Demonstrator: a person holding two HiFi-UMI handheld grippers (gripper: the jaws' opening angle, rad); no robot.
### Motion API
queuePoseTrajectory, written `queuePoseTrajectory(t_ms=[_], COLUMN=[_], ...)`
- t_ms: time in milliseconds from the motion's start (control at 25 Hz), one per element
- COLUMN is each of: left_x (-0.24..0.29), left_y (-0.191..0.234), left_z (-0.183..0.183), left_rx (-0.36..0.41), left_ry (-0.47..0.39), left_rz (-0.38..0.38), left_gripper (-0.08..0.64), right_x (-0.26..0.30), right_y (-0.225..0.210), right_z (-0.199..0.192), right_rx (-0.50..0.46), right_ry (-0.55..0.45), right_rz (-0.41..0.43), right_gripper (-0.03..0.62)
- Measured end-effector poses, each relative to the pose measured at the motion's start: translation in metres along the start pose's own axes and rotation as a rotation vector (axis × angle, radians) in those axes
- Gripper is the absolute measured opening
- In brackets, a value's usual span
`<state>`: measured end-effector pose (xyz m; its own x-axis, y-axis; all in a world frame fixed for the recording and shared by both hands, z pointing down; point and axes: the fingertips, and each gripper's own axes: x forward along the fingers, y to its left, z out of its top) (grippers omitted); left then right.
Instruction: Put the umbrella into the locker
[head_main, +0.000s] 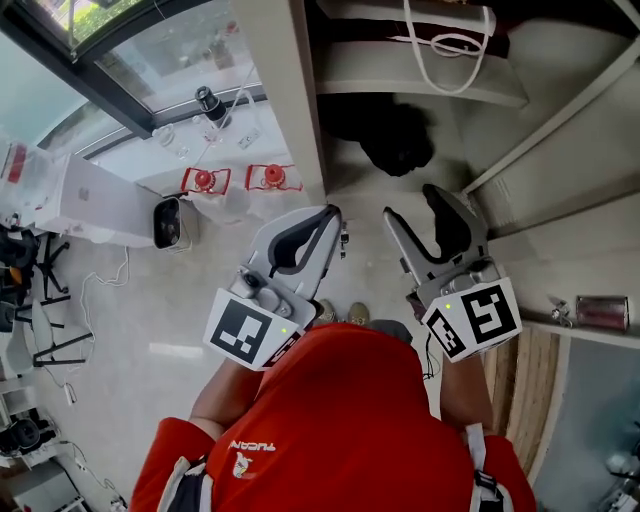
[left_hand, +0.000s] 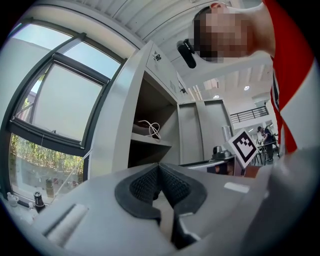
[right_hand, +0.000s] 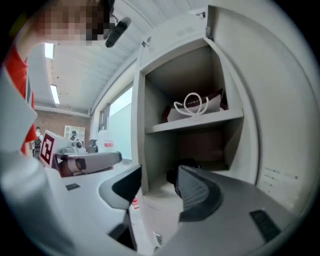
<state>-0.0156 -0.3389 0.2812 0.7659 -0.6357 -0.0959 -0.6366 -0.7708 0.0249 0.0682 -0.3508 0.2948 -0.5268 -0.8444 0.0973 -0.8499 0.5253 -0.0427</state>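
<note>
Right gripper (head_main: 412, 205) hangs just outside the locker (head_main: 290, 100), jaws apart and empty, likely because the drop-off is done. Left gripper (head_main: 330, 215) beside it, clenched on nothing, idle. Umbrella (head_main: 395, 140) lies inside locker, under its shelf (head_main: 420, 80).

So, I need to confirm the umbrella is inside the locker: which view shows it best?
The head view: the black umbrella lies unobstructed on the floor of the locker's lower compartment. The right gripper view shows only a dark sliver of it, low in that compartment; the left gripper view shows none of it.
</note>
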Motion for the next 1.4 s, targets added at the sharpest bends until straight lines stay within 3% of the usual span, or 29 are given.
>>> queuePoseTrajectory(t_ms=[120,320,640,1040,1400], left_x=[0.0,0.0,-0.001,-0.004,-0.004], left_y=[-0.005,-0.012,-0.023,-0.028,-0.029], left_z=[-0.001,0.004,0.006,-0.005,-0.005], left_rx=[-0.005,0.009,0.023,-0.013,-0.018], left_ry=[0.007,-0.017,-0.02,0.045,0.049], left_rz=[-0.015,-0.033,-0.056,-0.058,-0.063], left_gripper=[0.005,0.005,0.005,0.005,0.005], right_x=[-0.012,-0.022,-0.032,-0.026,-0.025], right_y=[0.009,0.02,0.031,0.042,0.046], right_z=[0.008,0.011,0.014,0.01,0.013], right_rx=[0.007,0.004,-0.035,-0.048,-0.057], right_ry=[-0.066,-0.11,-0.162,-0.159,-0.156], right_rz=[-0.004,-0.001,-0.006,0.028,0.04], right_gripper=[0.114,0.024,0.003,0.002,0.002])
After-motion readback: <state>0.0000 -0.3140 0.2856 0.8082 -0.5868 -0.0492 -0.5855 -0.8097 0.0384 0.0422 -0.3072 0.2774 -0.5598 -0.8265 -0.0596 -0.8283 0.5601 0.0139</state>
